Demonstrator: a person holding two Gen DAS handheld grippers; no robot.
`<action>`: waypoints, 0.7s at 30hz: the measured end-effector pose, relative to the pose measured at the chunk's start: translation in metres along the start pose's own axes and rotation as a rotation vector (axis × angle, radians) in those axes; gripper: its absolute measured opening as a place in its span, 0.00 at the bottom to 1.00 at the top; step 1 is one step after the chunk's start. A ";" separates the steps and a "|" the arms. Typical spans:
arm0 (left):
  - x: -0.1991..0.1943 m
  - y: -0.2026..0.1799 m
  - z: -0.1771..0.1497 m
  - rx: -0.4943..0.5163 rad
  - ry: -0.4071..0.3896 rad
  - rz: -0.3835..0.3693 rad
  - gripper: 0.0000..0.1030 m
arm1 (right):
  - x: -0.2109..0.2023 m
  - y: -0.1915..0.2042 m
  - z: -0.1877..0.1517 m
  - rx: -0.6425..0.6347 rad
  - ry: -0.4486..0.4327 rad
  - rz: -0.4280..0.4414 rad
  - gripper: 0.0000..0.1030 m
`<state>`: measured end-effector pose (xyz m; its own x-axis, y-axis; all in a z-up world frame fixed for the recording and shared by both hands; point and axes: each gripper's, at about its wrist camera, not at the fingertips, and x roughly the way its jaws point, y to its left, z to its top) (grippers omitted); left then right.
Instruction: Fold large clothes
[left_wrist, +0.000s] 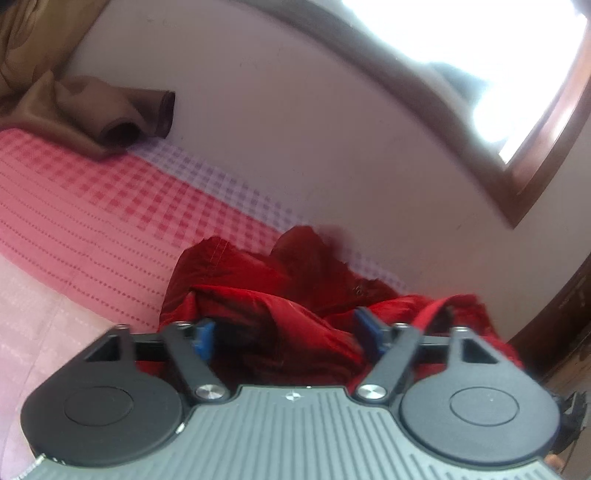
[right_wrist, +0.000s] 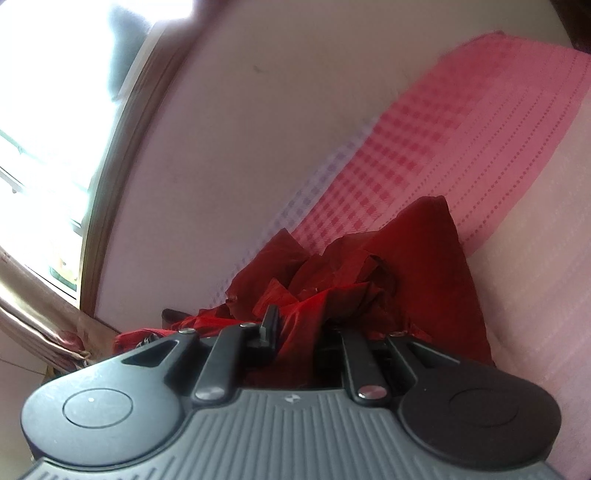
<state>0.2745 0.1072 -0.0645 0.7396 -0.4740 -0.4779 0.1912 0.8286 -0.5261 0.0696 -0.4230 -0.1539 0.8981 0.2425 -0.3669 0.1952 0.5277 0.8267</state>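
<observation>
A crumpled shiny red garment (left_wrist: 280, 295) lies bunched on a pink checked bedspread (left_wrist: 92, 206) against a pale wall. My left gripper (left_wrist: 284, 336) has blue pads (left_wrist: 202, 338) set wide apart, with red fabric bulging between them; the jaws look open. In the right wrist view the same red garment (right_wrist: 369, 266) is heaped in front of my right gripper (right_wrist: 306, 332). Its left finger (right_wrist: 269, 326) shows, the right one is hidden by fabric that fills the gap between the jaws. Whether it clamps the cloth is not clear.
A brown cloth (left_wrist: 110, 118) lies on the bed at the far left by the wall. A bright window with a brown frame (left_wrist: 517, 92) is above. A beige curtain (right_wrist: 40, 325) hangs at the left of the right wrist view.
</observation>
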 end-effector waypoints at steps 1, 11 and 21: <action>-0.003 -0.001 0.000 -0.004 -0.010 -0.010 0.84 | -0.001 -0.001 0.000 0.010 -0.004 0.006 0.16; -0.023 -0.010 0.003 0.051 -0.100 0.003 1.00 | -0.008 -0.007 0.006 0.072 -0.013 0.040 0.27; -0.052 -0.036 -0.017 0.297 -0.172 0.044 0.98 | -0.054 0.047 -0.009 -0.363 -0.164 -0.049 0.32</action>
<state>0.2187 0.0970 -0.0330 0.8446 -0.3993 -0.3567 0.3170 0.9098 -0.2678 0.0268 -0.4037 -0.0994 0.9480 0.0919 -0.3048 0.1142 0.7956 0.5949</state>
